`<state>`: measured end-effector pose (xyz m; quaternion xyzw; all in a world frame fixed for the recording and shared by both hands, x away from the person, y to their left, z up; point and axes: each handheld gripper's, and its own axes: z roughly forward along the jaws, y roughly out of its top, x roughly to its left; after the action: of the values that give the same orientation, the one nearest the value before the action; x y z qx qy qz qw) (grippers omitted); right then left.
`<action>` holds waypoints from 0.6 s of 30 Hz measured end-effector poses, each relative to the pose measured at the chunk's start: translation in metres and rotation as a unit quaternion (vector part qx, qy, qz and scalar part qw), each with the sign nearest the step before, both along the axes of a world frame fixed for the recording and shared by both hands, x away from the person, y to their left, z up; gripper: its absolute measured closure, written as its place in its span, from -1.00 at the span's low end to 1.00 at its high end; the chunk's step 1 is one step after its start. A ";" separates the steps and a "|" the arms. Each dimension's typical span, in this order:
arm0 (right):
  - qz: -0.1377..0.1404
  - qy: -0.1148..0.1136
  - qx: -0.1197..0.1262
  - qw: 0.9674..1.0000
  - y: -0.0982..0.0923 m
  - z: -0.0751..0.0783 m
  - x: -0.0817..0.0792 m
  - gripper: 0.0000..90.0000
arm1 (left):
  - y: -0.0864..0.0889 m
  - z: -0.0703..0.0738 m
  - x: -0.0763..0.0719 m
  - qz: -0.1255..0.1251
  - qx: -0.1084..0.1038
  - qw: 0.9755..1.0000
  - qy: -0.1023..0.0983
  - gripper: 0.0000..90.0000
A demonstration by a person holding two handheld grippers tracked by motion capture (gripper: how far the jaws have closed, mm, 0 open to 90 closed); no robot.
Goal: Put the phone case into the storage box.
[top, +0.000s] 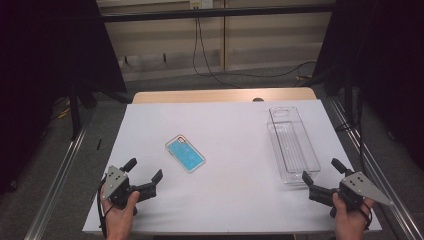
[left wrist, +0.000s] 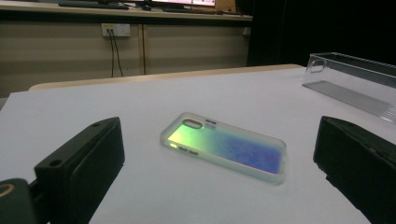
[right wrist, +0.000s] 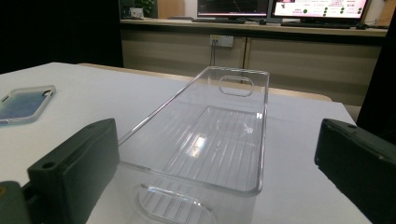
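Iridescent blue-green phone case (top: 185,153) lies flat, just ahead of the left gripper (top: 145,175), jaws spread, empty. Clear plastic bin (top: 292,145) sits just ahead of the right gripper (top: 321,176), also spread and empty. Advice: approach low, straddle the case's long edges. Left gripper view reveals the camera cutout (left wrist: 192,123).

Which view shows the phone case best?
The left gripper view: the phone case lies close ahead, centred between that gripper's open jaws, with its camera cutout and iridescent back clear. The high view shows it small but whole, left of the clear bin. The right gripper view catches part of it at the left edge.
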<state>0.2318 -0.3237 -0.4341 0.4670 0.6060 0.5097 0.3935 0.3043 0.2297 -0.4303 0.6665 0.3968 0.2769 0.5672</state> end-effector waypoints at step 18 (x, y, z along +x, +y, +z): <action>0.005 0.002 0.002 1.000 0.001 0.000 -0.007 -1.00 | -0.018 0.000 0.013 -0.052 -0.023 0.998 0.018 -0.94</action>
<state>0.2244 -0.3227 -0.4341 0.4655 0.6085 0.5117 0.3888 0.3177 0.2117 -0.4301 0.6776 0.3784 0.2256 0.5889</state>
